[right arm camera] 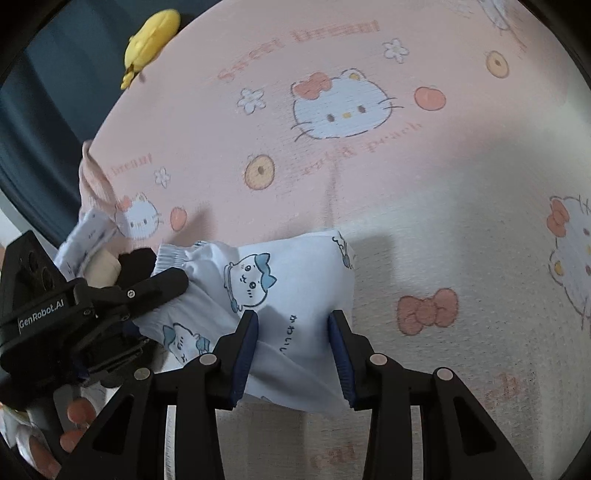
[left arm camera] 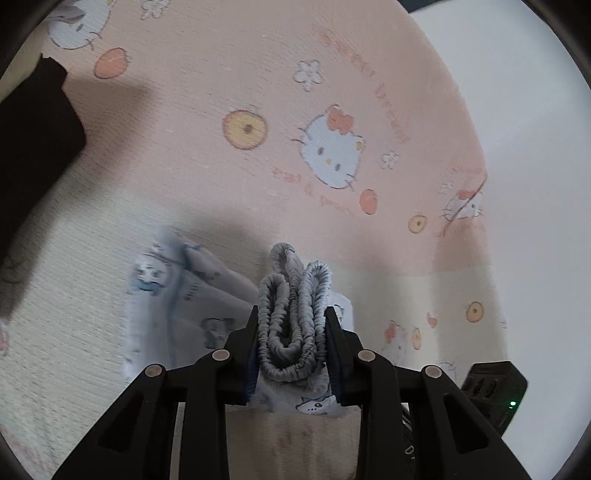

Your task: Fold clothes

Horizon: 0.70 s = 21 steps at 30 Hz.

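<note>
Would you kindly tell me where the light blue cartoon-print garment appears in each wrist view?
Left wrist: garment at lower centre, its bunched elastic band between the left gripper pads.
Right wrist: garment at lower centre, between the right gripper pads.
Shared landmark: pink cat-print sheet underneath.

One printed white garment, one pink cartoon sheet, one yellow toy, two grippers

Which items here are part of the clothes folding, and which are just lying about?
In the job:
- white cartoon-print garment, its gathered elastic band bunched in the left gripper
- right gripper, gripping the garment's cloth
- pink cat-print sheet, the work surface

Lying about:
- yellow soft toy at the sheet's far edge
- dark cloth at the left
</note>
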Motion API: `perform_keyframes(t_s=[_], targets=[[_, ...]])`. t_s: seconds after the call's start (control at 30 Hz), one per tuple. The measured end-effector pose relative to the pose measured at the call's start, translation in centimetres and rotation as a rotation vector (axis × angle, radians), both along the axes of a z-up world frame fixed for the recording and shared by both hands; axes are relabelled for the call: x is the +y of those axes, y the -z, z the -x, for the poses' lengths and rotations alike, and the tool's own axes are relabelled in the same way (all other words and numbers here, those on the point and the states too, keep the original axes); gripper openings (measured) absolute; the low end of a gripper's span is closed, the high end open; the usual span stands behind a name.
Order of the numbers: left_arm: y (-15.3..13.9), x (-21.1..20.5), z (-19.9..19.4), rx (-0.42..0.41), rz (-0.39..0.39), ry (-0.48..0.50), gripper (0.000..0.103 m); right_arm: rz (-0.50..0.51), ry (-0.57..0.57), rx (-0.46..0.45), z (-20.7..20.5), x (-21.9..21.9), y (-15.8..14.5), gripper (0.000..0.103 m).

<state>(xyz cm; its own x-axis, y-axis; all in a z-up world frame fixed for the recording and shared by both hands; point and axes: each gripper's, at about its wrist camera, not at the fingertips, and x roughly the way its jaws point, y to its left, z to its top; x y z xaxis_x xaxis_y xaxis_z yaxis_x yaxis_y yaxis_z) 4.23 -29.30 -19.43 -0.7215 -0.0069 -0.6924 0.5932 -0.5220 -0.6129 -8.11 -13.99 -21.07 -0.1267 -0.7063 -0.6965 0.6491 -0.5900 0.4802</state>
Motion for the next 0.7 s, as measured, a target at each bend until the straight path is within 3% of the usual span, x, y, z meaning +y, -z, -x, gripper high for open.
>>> perform_keyframes(t_s=[0.13,0.27,0.37,0.53,0.7], targets=[[1.3,-1.5,-0.6,-0.049,-0.016,-0.041,0.027,-0.04,-0.039,-0.005,-0.6,-1.2,0.7,0.039],[2.6,-2.7,-1.0,-0.111,0.012,-0.066,0.027,-0.106,-0.064,0.021,-1.2,-2.1,1.7,0.05],[3.9,-3.1,-1.1,-0.132,-0.008,-0.066,0.027,-0.153,-0.072,0.052,-1.5,-2.3,2.2,0.052],[6.3,-3.2,-1.2,-0.205,0.002,-0.068,0.03,-0.179,-0.037,-0.044,-0.4,-1.8,4.1,0.053],[6.5,-3.7,-1.5,-0.186,-0.046,-0.084,0.031,-0.136,0.008,-0.175,0.8,-0.6,6.1,0.057]])
